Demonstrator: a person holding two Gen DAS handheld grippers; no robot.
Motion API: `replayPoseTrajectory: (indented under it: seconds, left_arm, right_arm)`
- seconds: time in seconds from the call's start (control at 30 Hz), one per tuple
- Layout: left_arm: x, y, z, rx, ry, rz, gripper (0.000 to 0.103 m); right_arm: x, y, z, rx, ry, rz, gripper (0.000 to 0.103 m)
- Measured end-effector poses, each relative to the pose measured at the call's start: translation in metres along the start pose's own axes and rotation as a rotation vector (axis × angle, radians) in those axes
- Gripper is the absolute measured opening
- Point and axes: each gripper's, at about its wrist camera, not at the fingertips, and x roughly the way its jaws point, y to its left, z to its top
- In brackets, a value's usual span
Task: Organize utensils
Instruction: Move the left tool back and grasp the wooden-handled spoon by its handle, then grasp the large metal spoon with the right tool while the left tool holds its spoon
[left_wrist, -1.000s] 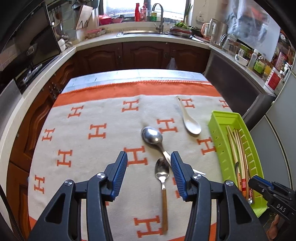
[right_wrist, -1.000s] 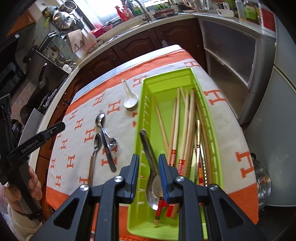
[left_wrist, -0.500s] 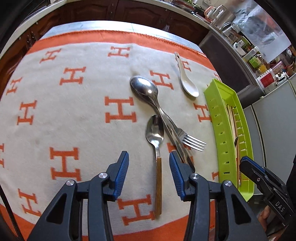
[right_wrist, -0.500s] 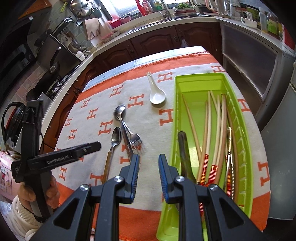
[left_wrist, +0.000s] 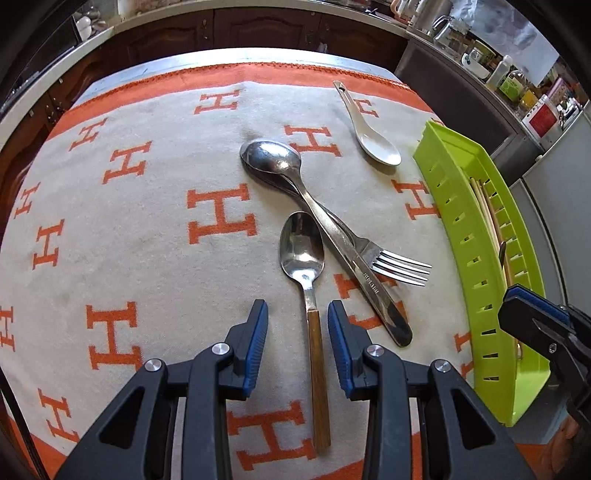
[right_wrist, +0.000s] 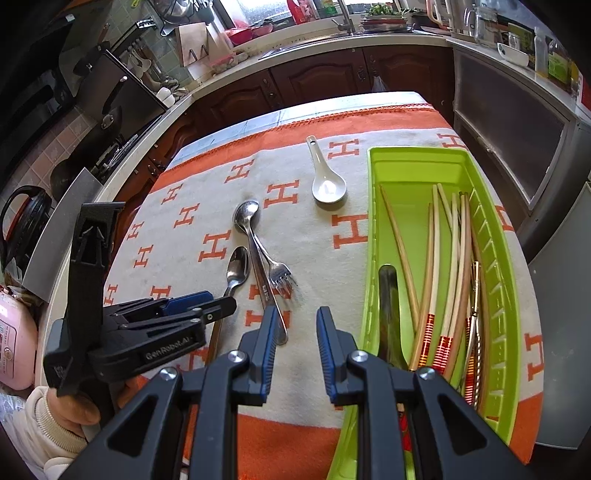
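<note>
Below, wooden-handled spoon (left_wrist: 308, 280), shiny steel bowl, slim brown handle, lying flat

Dark wood cabinets (right_wrist: 310, 79), sunlit window (right_wrist: 266, 11).

From here I can't see the tray's (right_wrist: 413, 162) near end; it runs under my right gripper (right_wrist: 293, 345) and off the frame's bottom edge. The dark utensil (right_wrist: 388, 306) in it vanishes behind that gripper. The left gripper (right_wrist: 207, 308) covers part of the wooden-handled spoon (left_wrist: 314, 332). Bottle labels on the far counter are too small to read.
</note>
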Motion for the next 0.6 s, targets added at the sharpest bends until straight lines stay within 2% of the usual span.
replayPoseTrajectory:
  seconds: [0.07,0.13,0.2,0.3,0.4,0.6]
  left_arm:
    - [0.002,-0.009,-0.002,0.029,-0.035,0.052,0.031]
    - [0.002,-0.015,-0.006,0.067,-0.078,0.111,0.025]
    - [0.001,-0.022,-0.012,0.099,-0.109,0.107,0.006]
    - [-0.001,-0.018,-0.015,0.100,-0.130,0.099,0.004]
    - [-0.006,-0.006,-0.015,0.057,-0.132,0.062,0.004]
    - [-0.018,0.027,-0.014,-0.021,-0.164,0.046,0.004]
  right_arm:
    - [0.002,0.001,-0.001,-0.007,0.003,0.000,0.022]
    - [0.004,0.002,-0.002,-0.011,0.007,0.000,0.022]
    - [0.006,0.004,-0.002,-0.016,0.012,-0.001,0.022]
    - [0.008,0.006,-0.002,-0.028,0.016,-0.002,0.022]
    - [0.011,0.011,0.000,-0.051,0.021,0.000,0.022]
    - [0.025,0.027,0.014,-0.109,0.022,0.010,0.022]
